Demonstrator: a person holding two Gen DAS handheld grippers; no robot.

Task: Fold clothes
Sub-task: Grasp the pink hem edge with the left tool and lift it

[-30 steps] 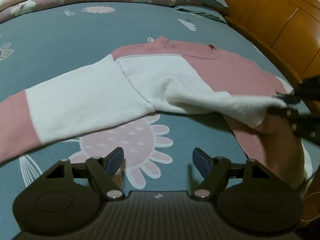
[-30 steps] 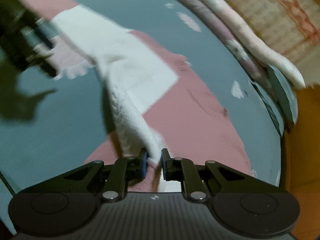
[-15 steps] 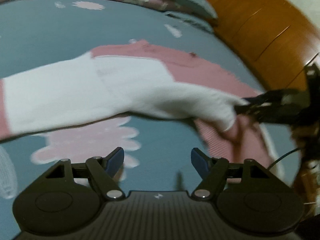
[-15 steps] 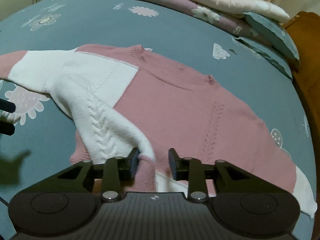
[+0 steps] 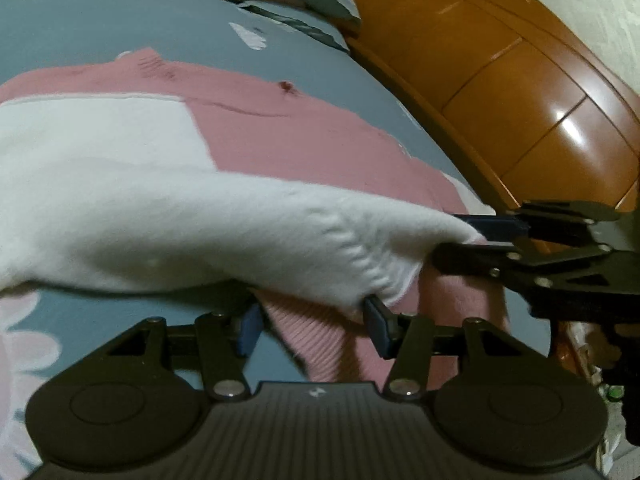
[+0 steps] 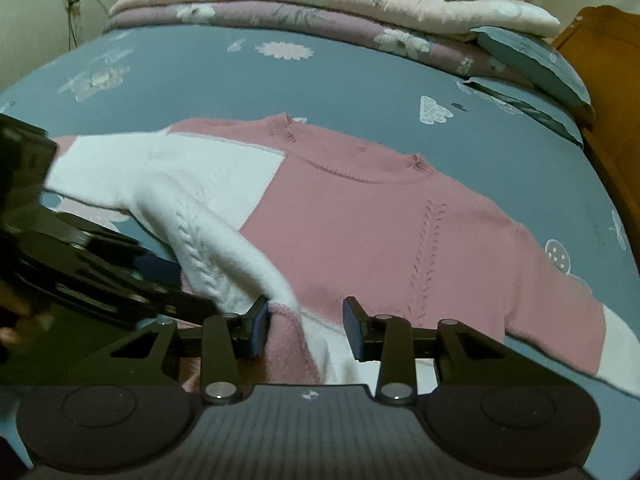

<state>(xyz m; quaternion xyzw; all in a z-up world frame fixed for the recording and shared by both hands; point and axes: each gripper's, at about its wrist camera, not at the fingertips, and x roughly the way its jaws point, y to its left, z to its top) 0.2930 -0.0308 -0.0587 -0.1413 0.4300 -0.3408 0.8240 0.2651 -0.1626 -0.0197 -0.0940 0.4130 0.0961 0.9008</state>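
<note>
Pink/white knit sweater [image 6: 360,232] flat on bed [image 6: 200,80], one side pulled up into a soft ridge.
Light, floppy, stretchy: sags w/o support, so grab ribbed hem or cuff. Right gripper [image 6: 306,330] has just been opening, hem btwn jaws, unpinched; left gripper [image 5: 312,326] closing round hem, not pressing yet.

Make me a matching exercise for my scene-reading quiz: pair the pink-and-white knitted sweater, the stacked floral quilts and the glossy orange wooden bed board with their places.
1 pink-and-white knitted sweater
2 stacked floral quilts
3 glossy orange wooden bed board

A along the bed's far edge
B beside the bed, on the right
C spread on the teal flowered sheet

Pairs: 1-C, 2-A, 3-B
</note>
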